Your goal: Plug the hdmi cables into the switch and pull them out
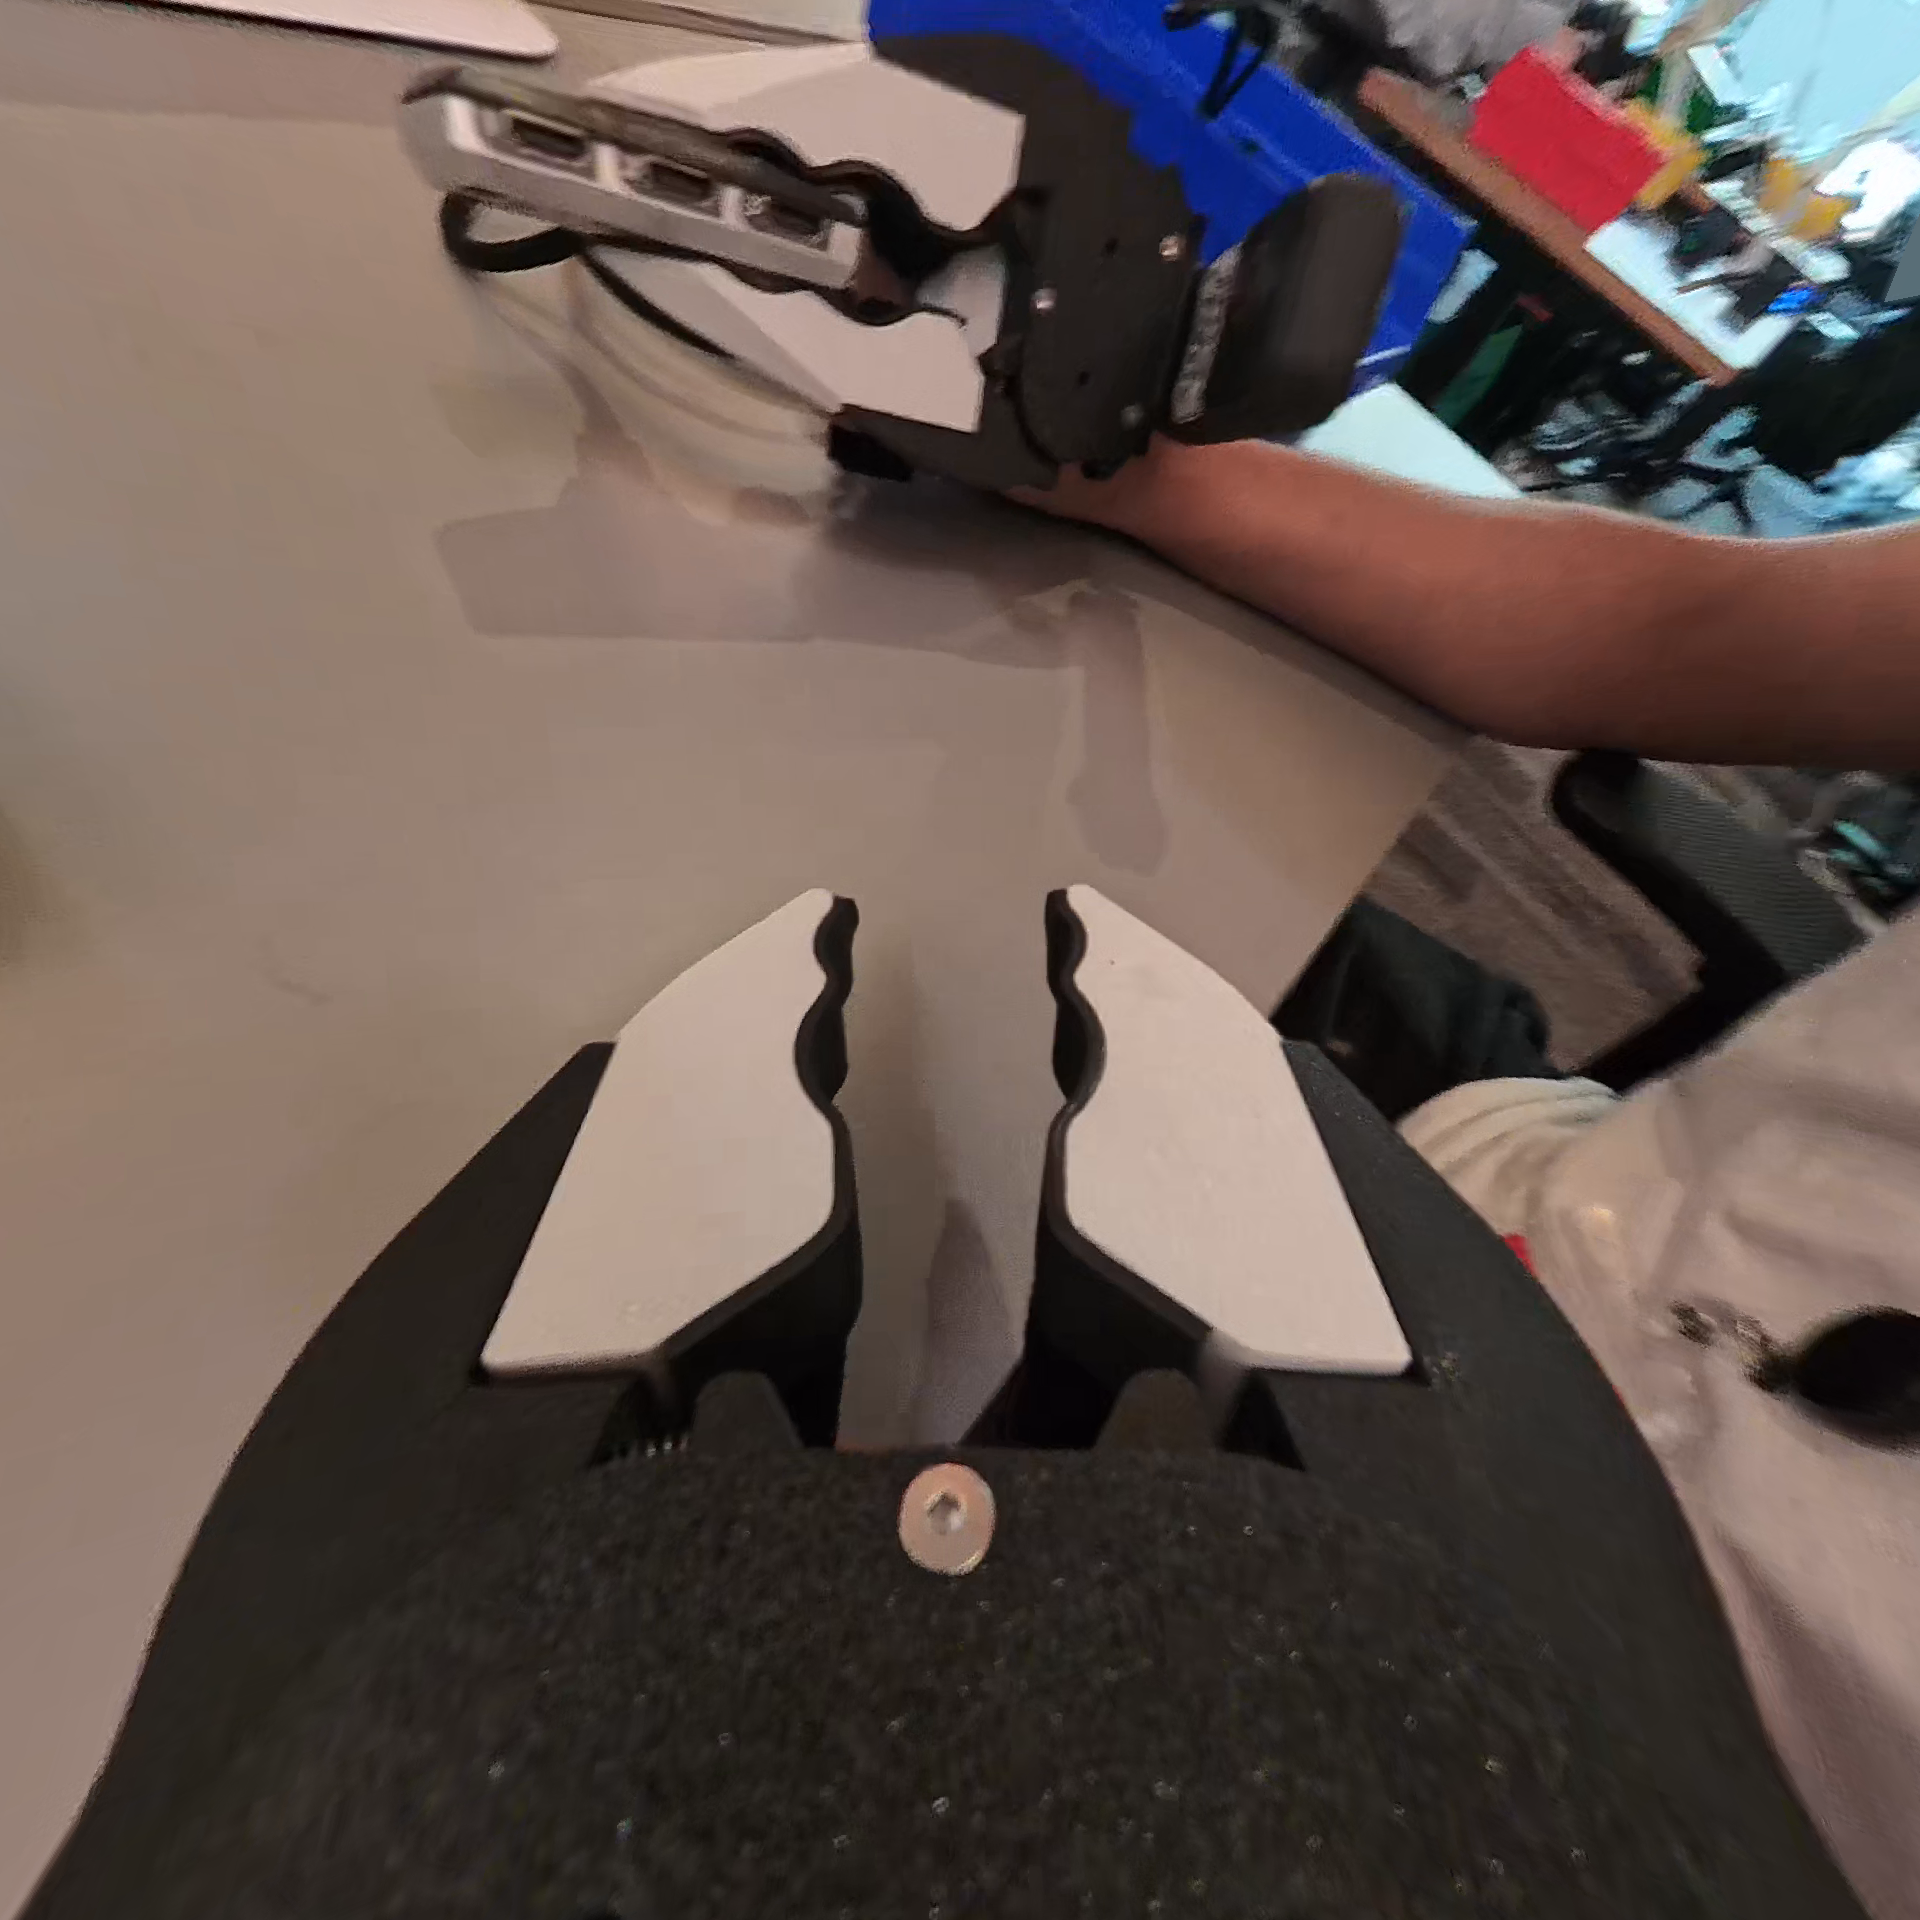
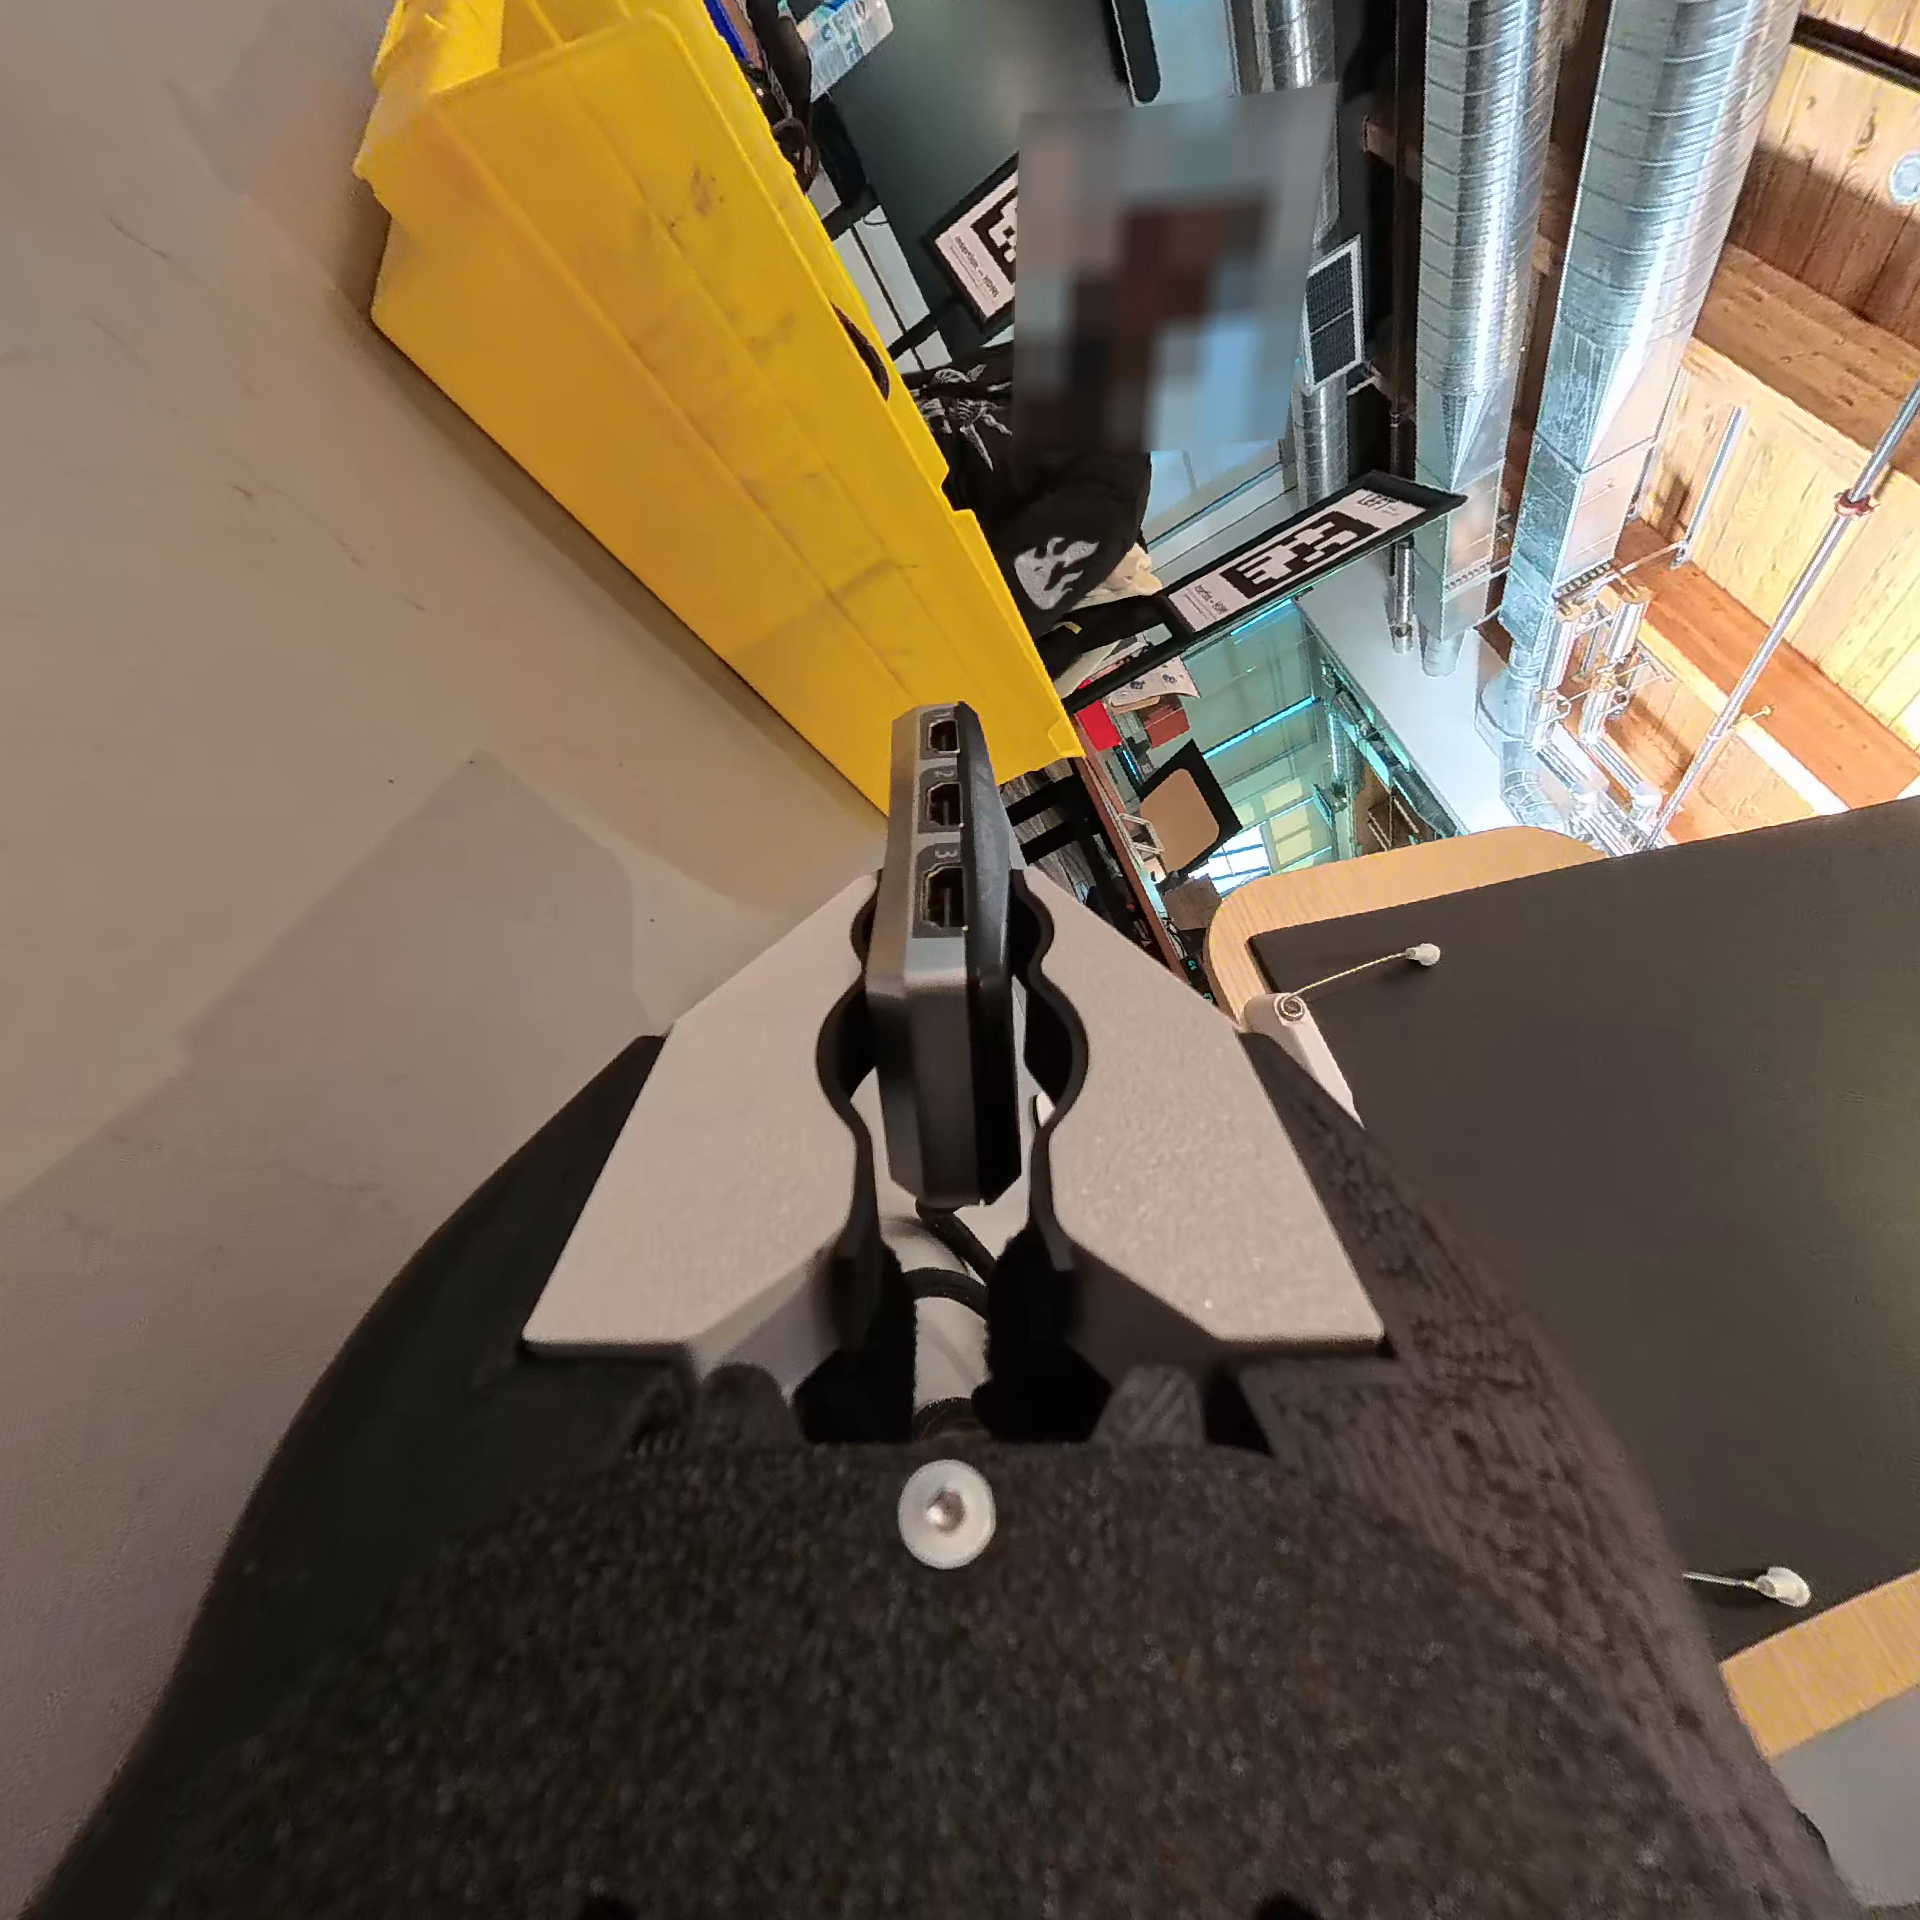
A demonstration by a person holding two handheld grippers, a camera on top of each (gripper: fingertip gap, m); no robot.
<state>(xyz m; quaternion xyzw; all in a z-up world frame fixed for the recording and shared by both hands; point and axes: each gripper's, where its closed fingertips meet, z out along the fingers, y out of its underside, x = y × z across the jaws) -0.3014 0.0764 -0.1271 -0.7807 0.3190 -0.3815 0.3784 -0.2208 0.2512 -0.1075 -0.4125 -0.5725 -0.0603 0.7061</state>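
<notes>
My right gripper (image 2: 940,914) is shut on the HDMI switch (image 2: 940,997), a flat dark grey box held on edge with three empty ports facing me. In the left wrist view the right gripper (image 1: 883,249) holds the switch (image 1: 634,171) at the far side of the white table (image 1: 416,727), ports empty. A black cable (image 1: 540,249) trails from the switch onto the table. My left gripper (image 1: 951,914) is open and empty, low over the table near its right edge. No HDMI plug shows in either view.
A yellow bin (image 2: 665,395) stands on the table beyond the switch. A black board with a wooden edge (image 2: 1621,1143) lies to the right. A person's forearm (image 1: 1455,603) reaches across the table's right edge. A chair (image 1: 1704,883) stands beside the table.
</notes>
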